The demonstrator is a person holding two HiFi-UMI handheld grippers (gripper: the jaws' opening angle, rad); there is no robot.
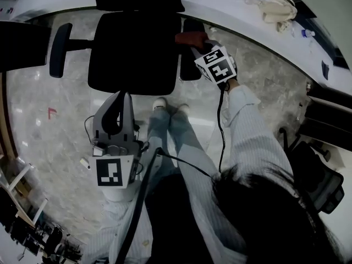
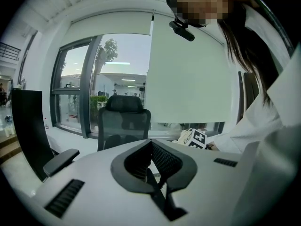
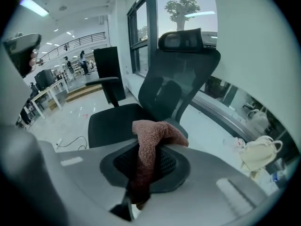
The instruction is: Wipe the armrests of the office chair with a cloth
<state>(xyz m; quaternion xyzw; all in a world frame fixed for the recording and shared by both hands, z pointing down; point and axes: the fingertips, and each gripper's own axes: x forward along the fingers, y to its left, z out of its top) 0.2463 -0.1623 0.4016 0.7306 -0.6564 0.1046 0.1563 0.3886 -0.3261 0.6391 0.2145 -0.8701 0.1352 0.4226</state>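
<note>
Head view looks down on a pale, marble-patterned floor (image 1: 44,147) with a small red mark on it. A curved white window ledge (image 1: 231,15) runs across the top and carries a cream bag (image 1: 279,7). The black office chair (image 1: 135,51) stands just in front of the person's shoes, its back toward the ledge. One armrest (image 1: 59,48) sticks out on the view's left, and the other armrest (image 1: 190,67) lies on its right. Part of a second dark chair (image 1: 22,44) shows at the left edge. Large windows and a lowered pale blind (image 2: 188,79) close the room behind the ledge.

The right gripper (image 1: 199,45) reaches forward on a stretched arm in a striped sleeve (image 1: 247,142), its marker cube just beside the right-hand armrest. Its jaws are clamped on the reddish-brown cloth (image 3: 150,135). The cloth bunches over the jaw tips and hangs down between them. From above, it sits over the far end of that armrest, though contact cannot be made out.

The left gripper (image 1: 123,95) is held low and close to the person's body, tips pointing toward the seat's front edge, well apart from both armrests. Its jaws are together at the tips with nothing between them.
</note>
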